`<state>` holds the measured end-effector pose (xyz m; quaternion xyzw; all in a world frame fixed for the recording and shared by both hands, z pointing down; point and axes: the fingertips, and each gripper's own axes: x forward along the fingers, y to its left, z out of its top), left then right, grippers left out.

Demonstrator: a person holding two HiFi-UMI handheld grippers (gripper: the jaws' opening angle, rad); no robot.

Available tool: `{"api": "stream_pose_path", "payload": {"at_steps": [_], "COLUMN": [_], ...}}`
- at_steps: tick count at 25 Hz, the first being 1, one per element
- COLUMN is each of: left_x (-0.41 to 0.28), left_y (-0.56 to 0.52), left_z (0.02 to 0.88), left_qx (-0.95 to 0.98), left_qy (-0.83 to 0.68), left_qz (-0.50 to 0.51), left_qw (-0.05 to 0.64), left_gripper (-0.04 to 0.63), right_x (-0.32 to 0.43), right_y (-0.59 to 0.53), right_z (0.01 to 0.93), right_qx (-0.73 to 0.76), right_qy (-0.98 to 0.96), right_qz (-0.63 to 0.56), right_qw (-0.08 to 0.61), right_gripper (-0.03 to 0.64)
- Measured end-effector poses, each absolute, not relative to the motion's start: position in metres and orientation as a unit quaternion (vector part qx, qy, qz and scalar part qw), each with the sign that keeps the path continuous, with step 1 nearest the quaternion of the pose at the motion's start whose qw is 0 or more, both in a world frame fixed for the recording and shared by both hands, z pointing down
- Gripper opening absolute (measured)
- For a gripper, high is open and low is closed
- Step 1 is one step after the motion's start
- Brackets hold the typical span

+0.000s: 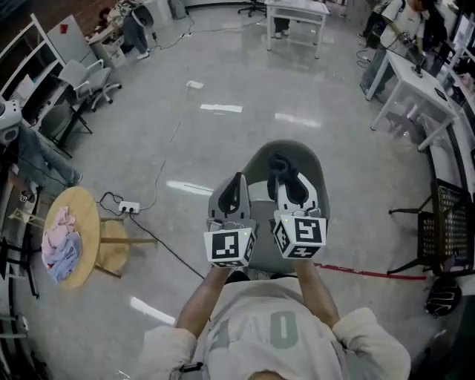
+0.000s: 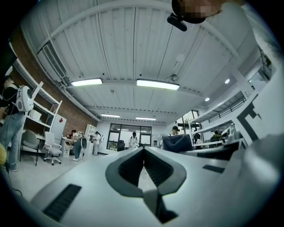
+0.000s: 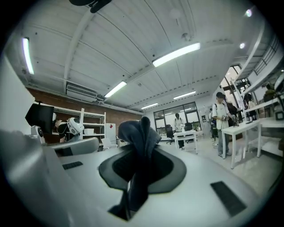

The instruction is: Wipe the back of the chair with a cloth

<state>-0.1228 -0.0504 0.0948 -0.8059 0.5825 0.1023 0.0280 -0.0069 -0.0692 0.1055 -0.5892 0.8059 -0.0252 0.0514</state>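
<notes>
Floor (image 1: 223, 148): pwr strip (image 1: 129, 207), round table (image 1: 87, 221) w/ cloths (image 1: 59, 241).

The pale grey right gripper (image 1: 288, 178), its cube (image 1: 300, 234) patterned in black-and-white squares, holds a dark slate-blue crumpled cloth (image 3: 140, 133).

An open-plan lab or office: white counters (image 1: 295, 9) on a polished grey floor (image 1: 245, 82); wheeled office chairs (image 1: 93, 78); shelving (image 3: 88, 111) against a brick wall (image 3: 126, 116); strip lights (image 2: 157, 84) overhead; a power strip (image 1: 128, 208) with trailing cables.
</notes>
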Motion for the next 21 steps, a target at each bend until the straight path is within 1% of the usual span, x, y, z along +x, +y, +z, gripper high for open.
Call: {"api": "stream_pose_path", "payload": {"at_steps": [7,11,21], "left_x": [-0.117,-0.108,-0.084], "left_y": [-0.042,-0.043,-0.051], "left_z": [0.078,0.075,0.060], "left_qx": [-0.809,-0.810,-0.812], "left_qy": [0.576,0.574,0.565], "left_qz": [0.109,0.112,0.123], "left_qw": [0.049,0.048,0.072], "left_gripper": [0.015,0.015,0.015], "right_x": [-0.030,-0.018,0.010], "right_y": [-0.054,-0.054,-0.057], "right_z": [0.101,0.098,0.075], "right_qx": [-0.560,-0.560,-0.559], "right_qy": [0.827,0.827,0.827], "right_qz": [-0.016,-0.011,0.024], "right_qw": [0.049,0.046,0.058], "right_gripper": [0.058,0.058,0.058]}}
